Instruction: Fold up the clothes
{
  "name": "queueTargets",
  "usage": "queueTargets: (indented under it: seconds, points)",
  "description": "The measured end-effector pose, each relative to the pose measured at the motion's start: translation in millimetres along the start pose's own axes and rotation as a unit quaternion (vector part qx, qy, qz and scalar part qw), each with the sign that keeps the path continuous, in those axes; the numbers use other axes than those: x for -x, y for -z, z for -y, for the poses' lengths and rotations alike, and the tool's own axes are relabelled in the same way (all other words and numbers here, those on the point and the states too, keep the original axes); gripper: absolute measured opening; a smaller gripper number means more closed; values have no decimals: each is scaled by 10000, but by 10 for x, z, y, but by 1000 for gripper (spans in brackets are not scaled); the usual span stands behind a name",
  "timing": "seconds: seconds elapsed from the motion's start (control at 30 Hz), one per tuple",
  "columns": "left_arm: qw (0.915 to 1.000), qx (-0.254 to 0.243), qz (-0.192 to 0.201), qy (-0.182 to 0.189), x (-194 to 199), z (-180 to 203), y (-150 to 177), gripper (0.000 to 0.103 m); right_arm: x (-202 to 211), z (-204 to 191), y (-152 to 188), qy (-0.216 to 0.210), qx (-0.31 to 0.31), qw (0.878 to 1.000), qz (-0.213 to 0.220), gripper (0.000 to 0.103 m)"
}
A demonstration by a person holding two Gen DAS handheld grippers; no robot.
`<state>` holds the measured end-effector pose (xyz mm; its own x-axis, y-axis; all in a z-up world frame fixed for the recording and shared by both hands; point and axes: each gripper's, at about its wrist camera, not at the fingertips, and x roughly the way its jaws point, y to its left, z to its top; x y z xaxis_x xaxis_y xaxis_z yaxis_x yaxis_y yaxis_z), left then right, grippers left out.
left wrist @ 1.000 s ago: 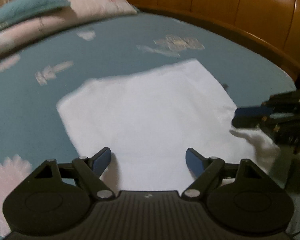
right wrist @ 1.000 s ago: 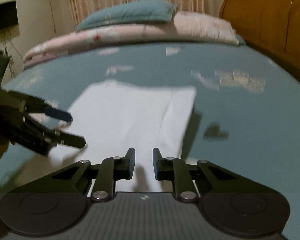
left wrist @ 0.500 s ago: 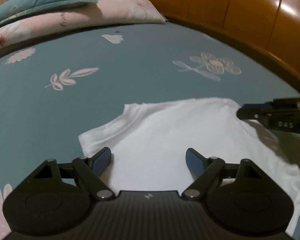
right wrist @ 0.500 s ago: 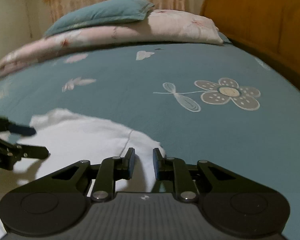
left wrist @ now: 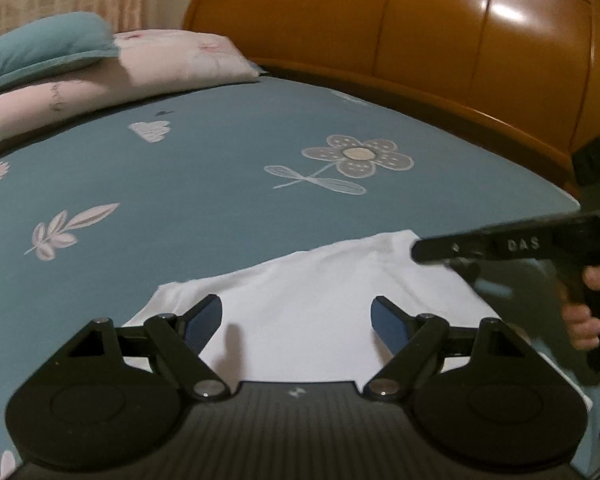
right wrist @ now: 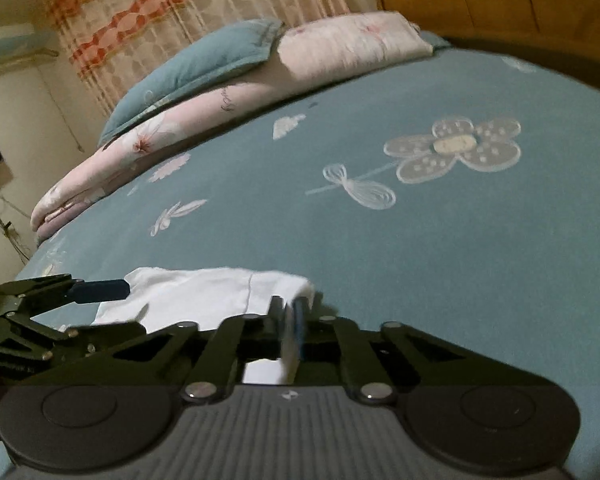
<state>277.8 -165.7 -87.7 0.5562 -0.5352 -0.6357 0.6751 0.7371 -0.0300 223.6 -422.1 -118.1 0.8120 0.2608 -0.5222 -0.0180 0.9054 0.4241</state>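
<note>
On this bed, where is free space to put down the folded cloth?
Free: the blue floral bedsheet between the white cloth and the pink folded quilt, and toward the wooden headboard. Crowded: the near edge, where the left tool and right tool meet the cloth.

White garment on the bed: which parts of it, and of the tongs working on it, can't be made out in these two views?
- White garment: near edge hidden by the left tongs body, left wrist view.
- Right tongs: tips motion-blurred, right wrist view; cloth sits between them, exact hold unclear.
- Hand: cut off by the right edge, left wrist view.
</note>
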Motion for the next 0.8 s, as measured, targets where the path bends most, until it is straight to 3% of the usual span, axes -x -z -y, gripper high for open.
queueTargets:
  seconds: [0.07, 0.13, 0.2, 0.33, 0.43, 0.53, 0.6, 0.7, 0.73, 0.8]
  points:
    - [9999, -69, -72, -20, -76, 20, -8, 82, -28, 32, -14, -35, -39, 10000, 70, 4]
    - [9987, 55, -338, -368, -226, -34, -17, 82, -81, 72, -34, -16, -77, 10000, 50, 3]
    - [9974, 310, -425, -484, -314, -163, -7, 84, -134, 105, -53, -14, -98, 9999, 21, 4]
    - [9917, 653, -490, -989, -322, -348, -30, 79, -91, 190, -53, -98, -230, 9997, 54, 12]
    - [9929, 891, -295, -727, -174, -340, -80, 78, 41, 257, -44, -173, -345, 9991, 184, 15]
    - [9968, 743, -57, -277, -72, -130, -157, 79, 169, 316, -78, -136, -432, 9982, 382, 21]
    - [9979, 623, -104, 112, -150, 29, -180, 80, 215, 368, -100, -68, -516, 9975, 468, 29]
    - [9962, 503, -229, 674, -296, 242, -205, 81, 229, 437, -105, 25, -643, 9968, 471, 32]
    - [9967, 437, -295, 622, -364, 288, -202, 81, 231, 456, -107, 56, -671, 9966, 469, 33]
    - [9986, 248, -476, 28, -540, 327, -172, 87, 239, 466, -115, 157, -650, 9966, 475, 37]
